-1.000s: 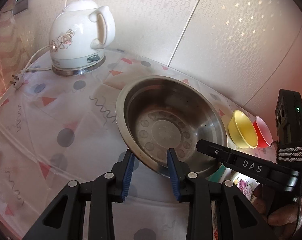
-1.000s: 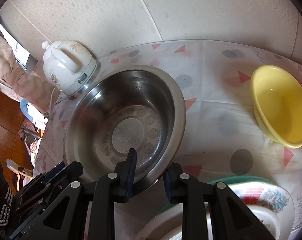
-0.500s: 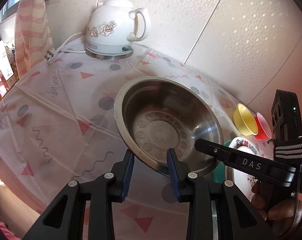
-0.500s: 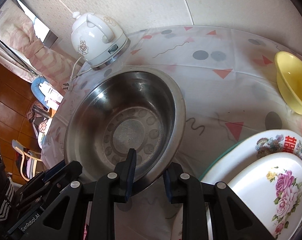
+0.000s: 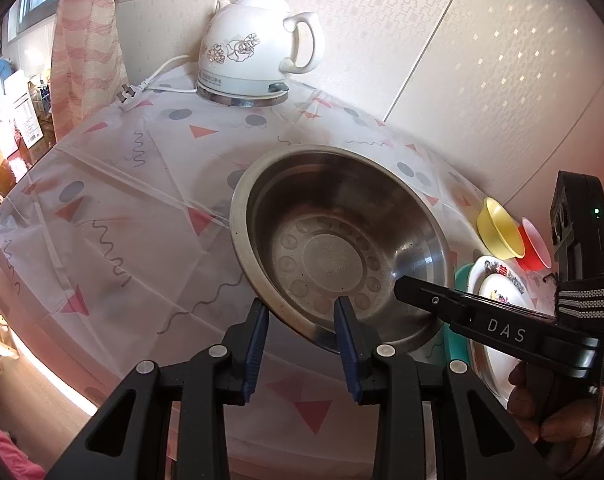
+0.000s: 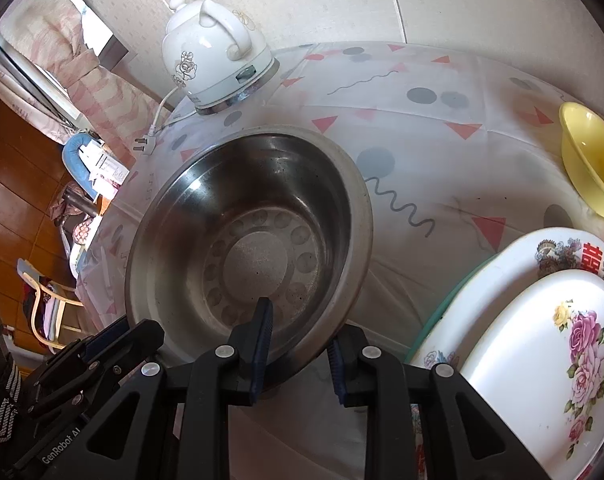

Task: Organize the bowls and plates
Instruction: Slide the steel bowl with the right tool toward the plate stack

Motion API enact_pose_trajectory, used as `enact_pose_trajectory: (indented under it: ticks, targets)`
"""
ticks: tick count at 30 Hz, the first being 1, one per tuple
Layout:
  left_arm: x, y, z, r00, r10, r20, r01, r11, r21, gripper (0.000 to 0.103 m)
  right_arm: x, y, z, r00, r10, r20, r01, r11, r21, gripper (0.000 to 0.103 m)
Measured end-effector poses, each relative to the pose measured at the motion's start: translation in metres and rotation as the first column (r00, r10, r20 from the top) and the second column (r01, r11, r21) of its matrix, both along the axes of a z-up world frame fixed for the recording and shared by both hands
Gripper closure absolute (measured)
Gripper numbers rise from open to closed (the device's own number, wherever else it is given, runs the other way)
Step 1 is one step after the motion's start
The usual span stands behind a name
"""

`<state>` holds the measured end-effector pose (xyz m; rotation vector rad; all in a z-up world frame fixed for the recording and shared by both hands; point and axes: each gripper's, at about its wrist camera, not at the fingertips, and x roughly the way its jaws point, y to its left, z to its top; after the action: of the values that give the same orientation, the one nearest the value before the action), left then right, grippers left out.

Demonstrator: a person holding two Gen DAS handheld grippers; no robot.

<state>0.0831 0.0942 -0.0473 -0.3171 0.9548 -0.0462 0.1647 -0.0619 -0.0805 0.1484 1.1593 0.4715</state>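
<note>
**Steel basin held at its near rim by both grippers**

The desk point(image 5: 114, 184) is covered with a thin white plastic cloth point(image 6: 441, 152) that has pink triangles, grey dots and dark wavy lines, with some creases. Behind it stands a pale wall point(image 5: 381, 20) with a small embossed pattern. A white electric kettle point(image 5: 254, 44) with a flower drawing stands at the far edge, and its cord and plug point(image 5: 128, 94) lie on the cloth beside it. On the left a pink and cream curtain point(image 5: 86, 40) hangs by a window, and the right wrist view shows a brown wooden floor point(image 6: 10, 184) below the desk.

The steel basin point(image 5: 341, 240) is in the middle of the desk. The left gripper point(image 5: 302, 340) is narrow, with one finger outside and one inside the near rim. The right gripper point(image 6: 298, 340) grips the same rim in the same way, further to the right.

On the right lie a flowered plate point(image 6: 541, 360) on a larger one, then a yellow bowl point(image 6: 593, 160) and a red bowl point(image 5: 535, 248) near the wall.
</note>
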Motion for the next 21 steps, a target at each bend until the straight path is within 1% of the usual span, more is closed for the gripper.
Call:
enact_pose_trajectory:
  ticks: [5,9,12,16,21]
  targets:
    - [-0.002,0.000,-0.001,1.000,0.006,-0.007,-0.006,1.000,0.022,0.068,-0.004,0.001,0.002,1.000,0.003,0.011,-0.003,1.000,-0.014,0.075]
    - [-0.004,0.001,-0.002,1.000,0.014,-0.014,-0.014,0.999,0.033,0.067,-0.004,-0.005,0.005,1.000,-0.012,0.022,0.012,1.000,-0.007,0.074]
    - [-0.006,0.000,0.000,1.000,0.016,-0.006,-0.016,0.998,0.057,0.066,-0.004,-0.010,0.007,0.999,-0.025,0.027,0.025,1.000,-0.002,0.074]
    - [-0.010,0.001,0.002,1.000,0.027,-0.002,-0.027,0.997,0.078,0.062,-0.005,-0.019,0.008,0.998,-0.049,0.026,0.048,0.999,0.010,0.073]
    - [-0.015,0.005,0.006,0.998,0.055,0.004,-0.055,0.994,0.096,0.062,-0.008,-0.029,0.015,0.997,-0.071,0.037,0.070,0.997,0.030,0.072]
